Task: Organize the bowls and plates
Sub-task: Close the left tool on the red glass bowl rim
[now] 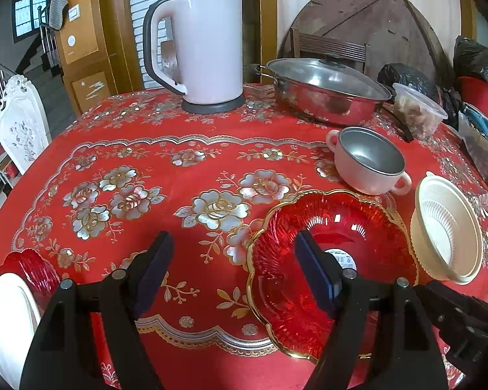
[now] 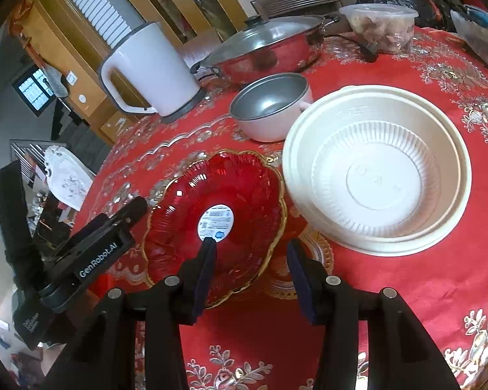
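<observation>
Red flowered cloth covers the counter [image 1: 120,149], where the red glass plate [image 2: 244,188] lies beside the cream bowl [image 2: 377,169], and both the left gripper [image 1: 232,261] and right gripper [image 2: 250,258] hover with jaws wide open, holding nothing.

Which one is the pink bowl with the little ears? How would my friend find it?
Find the tall white electric kettle and the lidded steel pan. In front of the pan stands the small pink bowl. Unlike its neighbours, it has two loop handles and a grey metal inside.
</observation>
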Demonstrator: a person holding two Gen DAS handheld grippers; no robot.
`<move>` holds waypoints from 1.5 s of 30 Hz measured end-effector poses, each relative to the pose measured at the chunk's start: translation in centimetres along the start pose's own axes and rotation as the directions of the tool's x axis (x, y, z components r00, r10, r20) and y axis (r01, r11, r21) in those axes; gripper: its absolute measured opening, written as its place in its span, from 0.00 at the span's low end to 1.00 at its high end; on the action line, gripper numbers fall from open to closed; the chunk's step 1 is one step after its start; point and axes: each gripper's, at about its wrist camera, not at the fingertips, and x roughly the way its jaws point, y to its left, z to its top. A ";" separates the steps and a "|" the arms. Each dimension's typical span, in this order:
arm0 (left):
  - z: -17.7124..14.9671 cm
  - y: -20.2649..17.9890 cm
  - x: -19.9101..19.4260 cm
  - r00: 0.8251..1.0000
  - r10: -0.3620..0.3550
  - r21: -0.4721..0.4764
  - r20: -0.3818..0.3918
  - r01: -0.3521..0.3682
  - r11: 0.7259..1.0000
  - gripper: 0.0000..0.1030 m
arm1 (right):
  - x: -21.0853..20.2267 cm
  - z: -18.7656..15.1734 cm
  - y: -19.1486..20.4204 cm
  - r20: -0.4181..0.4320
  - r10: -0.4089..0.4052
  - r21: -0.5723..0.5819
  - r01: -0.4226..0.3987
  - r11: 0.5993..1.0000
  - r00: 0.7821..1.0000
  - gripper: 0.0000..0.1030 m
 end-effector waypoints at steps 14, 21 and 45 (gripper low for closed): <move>0.1 0.8 1.0 0.999 -0.007 -0.032 -0.043 0.006 0.999 0.74 | 1.2 0.4 -0.3 -0.036 -0.020 0.017 0.021 1.000 0.999 0.48; 0.1 1.0 1.7 0.997 -0.026 -0.042 -0.070 0.023 0.999 0.74 | 1.1 0.3 -0.6 -0.030 -0.041 0.025 0.042 0.999 0.999 0.56; -0.5 0.7 4.7 0.972 -0.120 -0.104 -0.202 0.101 0.990 0.74 | 3.5 1.1 -0.8 -0.050 -0.013 0.007 0.014 1.000 0.999 0.47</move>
